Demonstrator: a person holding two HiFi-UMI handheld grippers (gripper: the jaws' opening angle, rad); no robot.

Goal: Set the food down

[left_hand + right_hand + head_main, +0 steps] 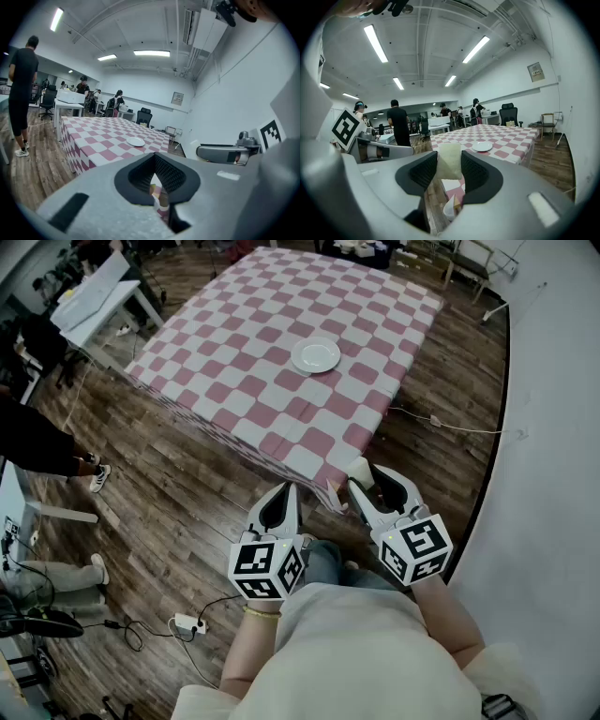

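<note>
One table (251, 345) is seen from above, covered with a pink-and-white checked cloth. One white plate (316, 355) is set on it near the middle, and nothing is seen on the plate. The table stands on a dark wooden floor (178, 502).

Two hand-held grippers are shown at the bottom of the head view, each carrying one marker cube. The left gripper (286, 495) is held over the floor just before the table's near corner. Its two jaws are brought together at the tips, and nothing is gripped between them; only a strip of the checked cloth is glimpsed through the gap behind the tips.

The right gripper (370, 486) is held just beside the left one, at the same near corner of the table. One piece of food (449, 161), a pale wedge that looks like bread, is pinched upright between its two dark pads. The jaws are held wide by the wedge, with a pad pressed to each of its flat sides. The food is thus kept in the air at the table's edge, well apart from the plate.

One white power strip (187, 622) is laid on the floor at the lower left, and one thin cable (450, 426) is trailed across the boards to the right of the table. Two people are partly shown at the left edge of the head view: one in dark clothing (33, 442), and one pair of grey-trousered legs (52, 573). More people and desks are seen far behind the table in both gripper views, too small to be counted.
</note>
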